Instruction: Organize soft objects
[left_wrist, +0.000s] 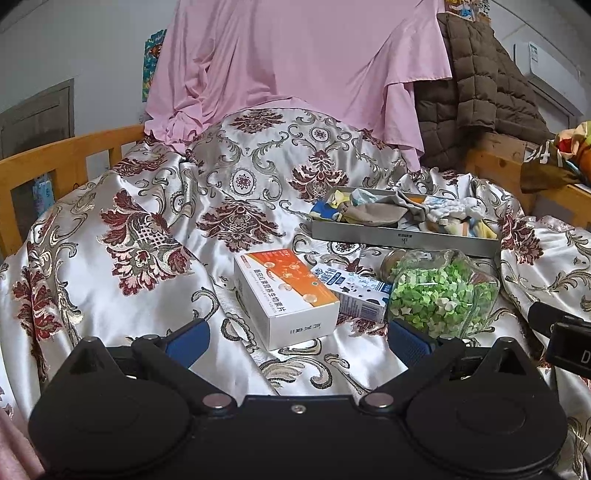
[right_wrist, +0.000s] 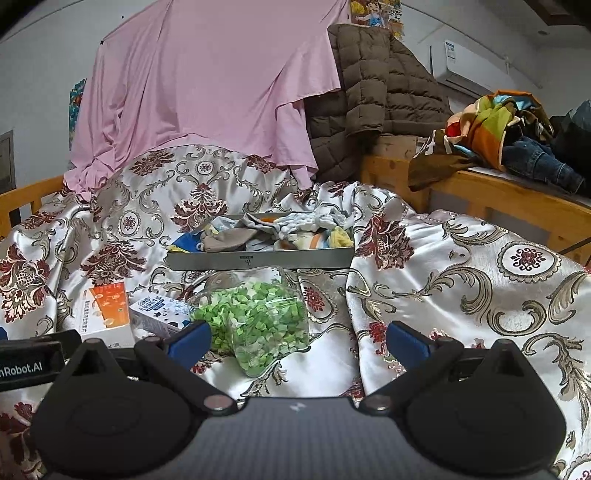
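A bed is being covered by a shiny bedspread (left_wrist: 110, 295) patterned with dark red flowers and pale scrolls, rumpled into folds. Behind it, a pink sheet (left_wrist: 295, 74) is being draped over something tall, and a brown quilted jacket (right_wrist: 369, 92) is being left hanging beside it.

Toward the far side of the bedspread, a shallow grey tray (right_wrist: 258, 258) is being used to collect the soft things: a heap of socks and small cloths (right_wrist: 280, 232) is lying inside it, bunched together, so the sorting appears well along, judging by how full the tray is. Nothing soft is seen loose on the bedspread near the grippers.

In front of the tray, hard items are being left out: an orange and white box (left_wrist: 284, 295), a small blue and white carton (left_wrist: 351, 291) touching it, and a clear jar (right_wrist: 255, 314) lying on its side, filled with green paper stars.

The left gripper (left_wrist: 299, 341) is being held low over the bedspread, just short of the box, its blue fingers spread wide with nothing between them. The right gripper (right_wrist: 299, 339) is likewise being held wide apart and empty, the jar lying just ahead of its left finger.
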